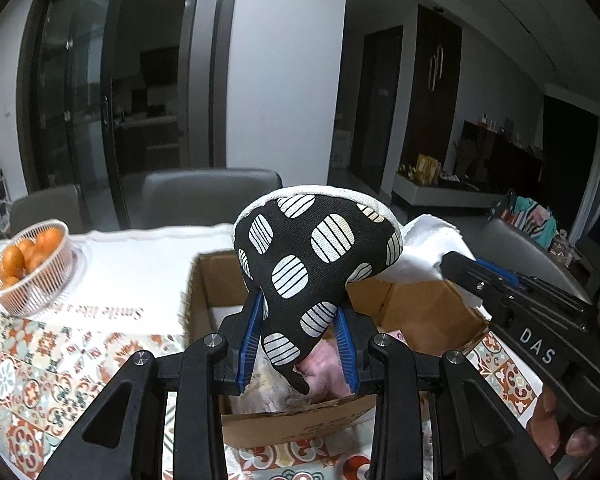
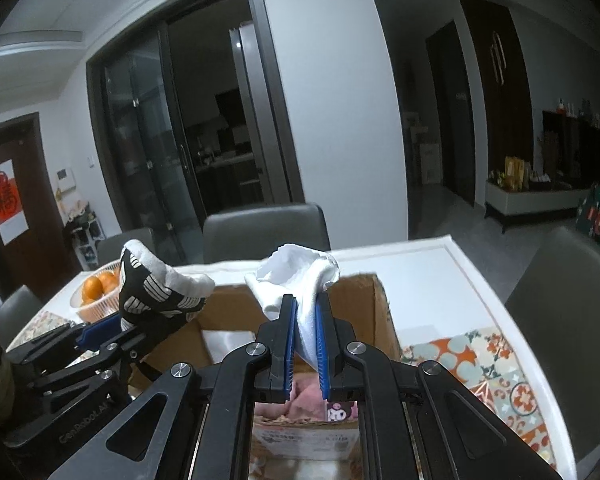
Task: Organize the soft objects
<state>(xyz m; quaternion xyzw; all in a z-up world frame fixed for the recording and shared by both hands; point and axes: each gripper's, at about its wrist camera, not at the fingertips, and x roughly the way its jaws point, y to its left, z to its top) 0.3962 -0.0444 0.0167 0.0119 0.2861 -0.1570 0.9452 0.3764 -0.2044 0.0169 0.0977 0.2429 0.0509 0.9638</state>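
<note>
My left gripper (image 1: 300, 312) is shut on a black oven mitt (image 1: 304, 256) with white striped dots, held above an open cardboard box (image 1: 300, 424). In the right wrist view the same oven mitt (image 2: 156, 292) shows at the left, over the box's left wall. My right gripper (image 2: 305, 312) is shut on a white cloth (image 2: 296, 276), which bunches up above the blue pads (image 2: 289, 332) over the cardboard box (image 2: 384, 312). Pink soft items (image 2: 304, 396) lie inside the box. The right gripper's body (image 1: 540, 320) and the hand holding it appear at the right of the left wrist view.
A wire basket of oranges (image 1: 32, 268) stands on the table at the left. The table (image 2: 460, 280) carries a white cloth and a patterned tile-print mat (image 1: 40, 368). Grey chairs (image 2: 264, 228) stand behind the table and at its right (image 2: 560, 300).
</note>
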